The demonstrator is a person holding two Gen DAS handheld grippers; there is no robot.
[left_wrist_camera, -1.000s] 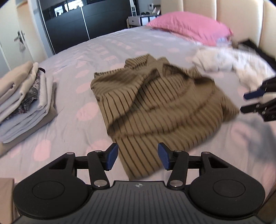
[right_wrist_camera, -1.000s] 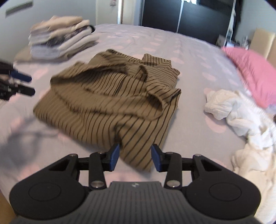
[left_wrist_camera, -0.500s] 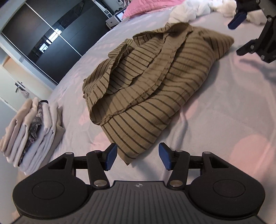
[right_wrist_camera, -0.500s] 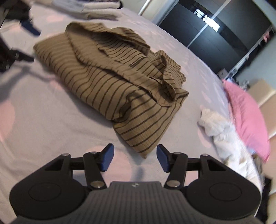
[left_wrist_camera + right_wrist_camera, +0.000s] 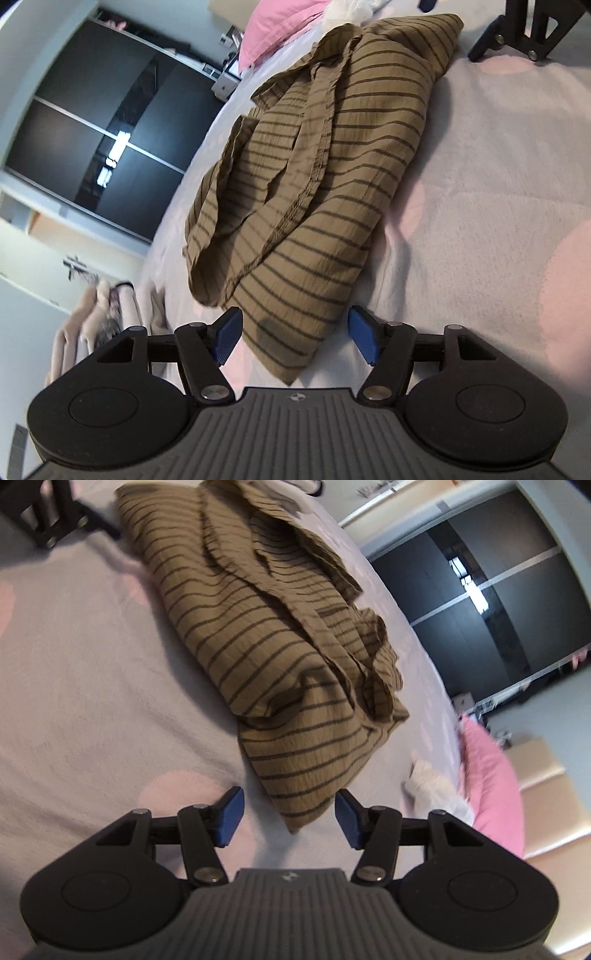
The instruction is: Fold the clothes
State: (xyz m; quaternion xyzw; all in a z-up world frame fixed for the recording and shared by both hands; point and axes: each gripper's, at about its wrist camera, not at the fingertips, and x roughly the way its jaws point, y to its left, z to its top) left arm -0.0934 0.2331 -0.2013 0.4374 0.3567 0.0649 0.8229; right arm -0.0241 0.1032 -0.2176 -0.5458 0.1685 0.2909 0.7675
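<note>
Around striped garment [image 5: 325, 192] corners, both grippers' jaws wide, empty.

Left hand-held gripper [image 5: 295, 339]: lowered from above the crumpled olive-brown dark-striped cotton garment [image 5: 325, 177] to one near corner, which now lies between its wide-apart blue pads; its view has tilted. Right hand-held gripper [image 5: 288, 819]: likewise lowered to the opposite near corner of the garment [image 5: 280, 635], jaws spread, corner tip between the pads. The two grippers, formerly well apart from the cloth, now sit just at its edges.
</note>
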